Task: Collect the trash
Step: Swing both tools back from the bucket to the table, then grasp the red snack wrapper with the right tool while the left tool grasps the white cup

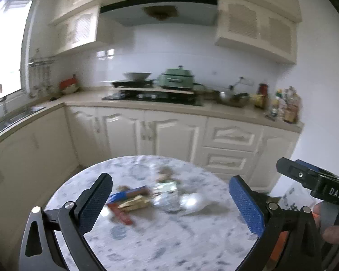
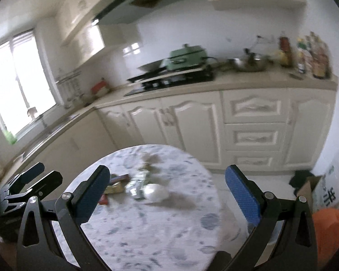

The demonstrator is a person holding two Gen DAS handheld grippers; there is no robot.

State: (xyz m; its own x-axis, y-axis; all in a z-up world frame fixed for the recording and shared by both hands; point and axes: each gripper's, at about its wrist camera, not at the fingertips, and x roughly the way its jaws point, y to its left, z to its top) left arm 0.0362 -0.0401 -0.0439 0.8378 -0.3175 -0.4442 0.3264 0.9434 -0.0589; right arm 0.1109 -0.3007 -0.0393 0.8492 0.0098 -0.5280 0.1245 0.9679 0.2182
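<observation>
A pile of trash lies on a round marble table (image 1: 169, 244): a blue and red wrapper (image 1: 128, 194), a red strip (image 1: 122, 215), a yellowish packet (image 1: 133, 203), a silvery foil pack (image 1: 166, 195) and a white crumpled ball (image 1: 192, 201). My left gripper (image 1: 169, 203) is open and empty, above the near side of the table with the trash between its fingers. My right gripper (image 2: 167, 194) is open and empty, also short of the pile; the foil pack (image 2: 137, 186) and white ball (image 2: 157, 192) show ahead of it. The view is blurred.
Cream kitchen cabinets (image 1: 169, 133) and a counter with a stove (image 1: 153, 96), green pot (image 1: 177, 79) and bottles (image 1: 287, 103) run behind the table. An orange bag (image 2: 330, 232) and a cardboard box (image 2: 309, 187) sit at the right on the floor. A sink (image 1: 15, 117) is at the left.
</observation>
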